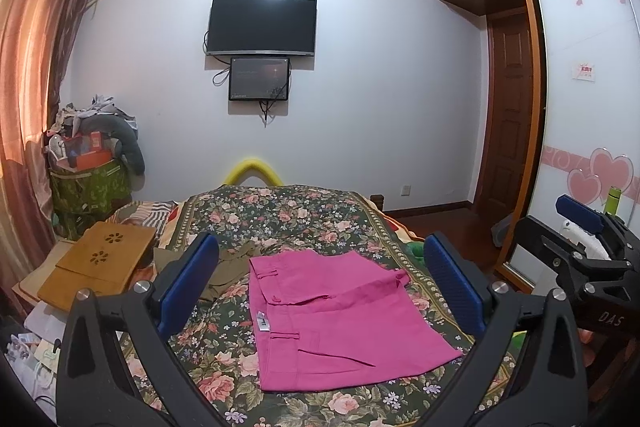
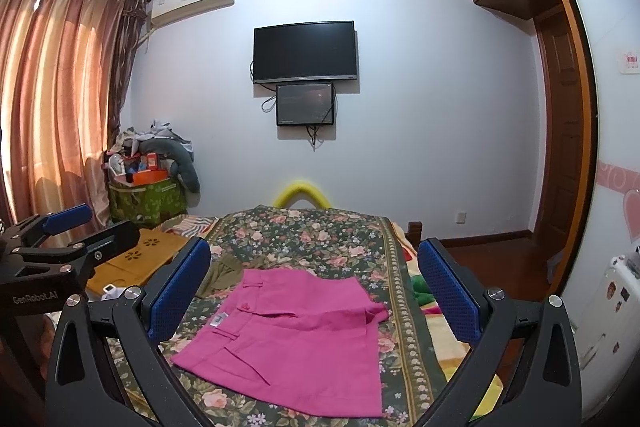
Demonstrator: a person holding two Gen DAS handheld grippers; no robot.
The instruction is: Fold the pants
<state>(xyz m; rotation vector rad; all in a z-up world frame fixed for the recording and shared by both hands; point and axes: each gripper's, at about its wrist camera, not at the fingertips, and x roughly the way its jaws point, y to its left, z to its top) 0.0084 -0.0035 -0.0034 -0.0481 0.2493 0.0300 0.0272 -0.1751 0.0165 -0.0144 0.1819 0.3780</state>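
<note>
matt cloth pants (image 1: 336,319), seemingly woven bedspread (image 1: 280,219)

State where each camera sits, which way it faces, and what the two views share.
Left wrist: on the left tool, facing down the bed; right tool at right edge.
Right wrist: on the right tool, same heading; left tool at left edge.
Shared: pink pants on the floral bedspread, the wall TV.

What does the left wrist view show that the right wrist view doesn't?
Only the left wrist view: the right claw at its right edge, a green bottle behind it, and the wardrobe's pink hearts. Only the right wrist view: the left claw at its left edge, and more of the curtain. Both: the pink pants lying folded on the floral bedspread, untouched, with each claw open, plus the wall TV.
</note>
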